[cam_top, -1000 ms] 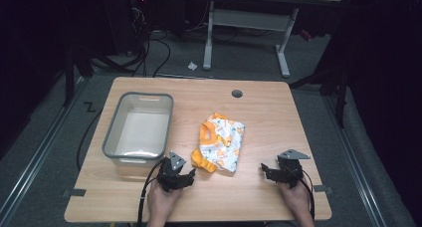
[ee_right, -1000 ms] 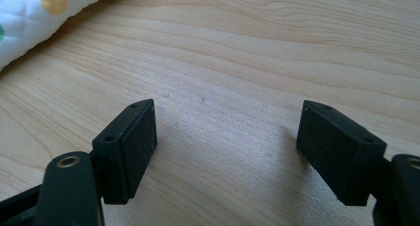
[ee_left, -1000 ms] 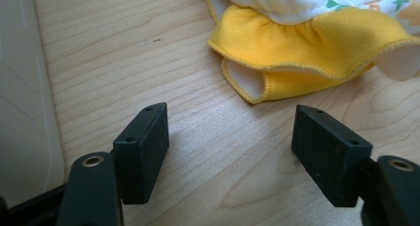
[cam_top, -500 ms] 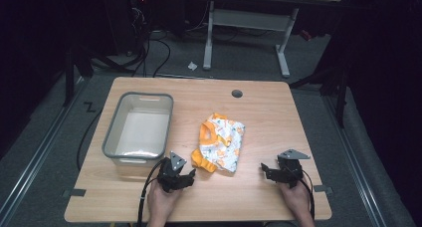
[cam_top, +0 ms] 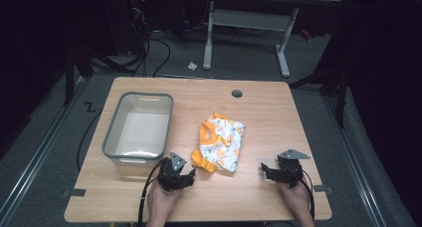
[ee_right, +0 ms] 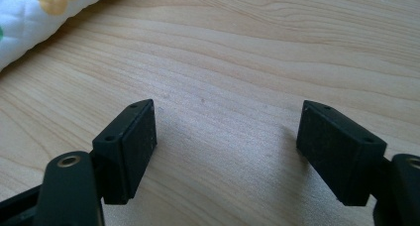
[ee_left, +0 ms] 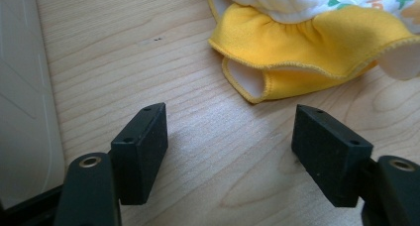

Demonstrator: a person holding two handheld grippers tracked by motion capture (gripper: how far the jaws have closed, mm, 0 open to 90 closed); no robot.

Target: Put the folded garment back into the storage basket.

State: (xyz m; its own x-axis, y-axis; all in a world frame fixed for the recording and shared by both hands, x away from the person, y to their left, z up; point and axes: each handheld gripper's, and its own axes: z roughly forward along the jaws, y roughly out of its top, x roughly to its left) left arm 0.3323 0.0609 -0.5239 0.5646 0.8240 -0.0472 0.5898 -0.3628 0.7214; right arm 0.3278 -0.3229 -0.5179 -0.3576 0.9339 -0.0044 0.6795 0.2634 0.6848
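A small child's garment (cam_top: 220, 142), white with an orange flower print and yellow-orange cuffs, lies crumpled in the middle of the wooden table (cam_top: 259, 112). My left gripper (cam_top: 188, 176) rests on the table just left of the garment's front corner, open, with nothing between its jaws. In the left gripper view its yellow cuff (ee_left: 302, 52) lies a short way beyond my left gripper (ee_left: 230, 146). My right gripper (cam_top: 264, 170) sits open on the table to the right of the garment. The right gripper view has bare wood between the jaws of my right gripper (ee_right: 228, 146) and the printed cloth (ee_right: 44, 18) at top left.
A grey-rimmed translucent bin (cam_top: 113, 137) stands on the left half of the table, its front wall beside my left gripper; it looks empty. A round cable hole (cam_top: 237, 93) sits near the far edge. Desk legs and cables lie on the floor beyond.
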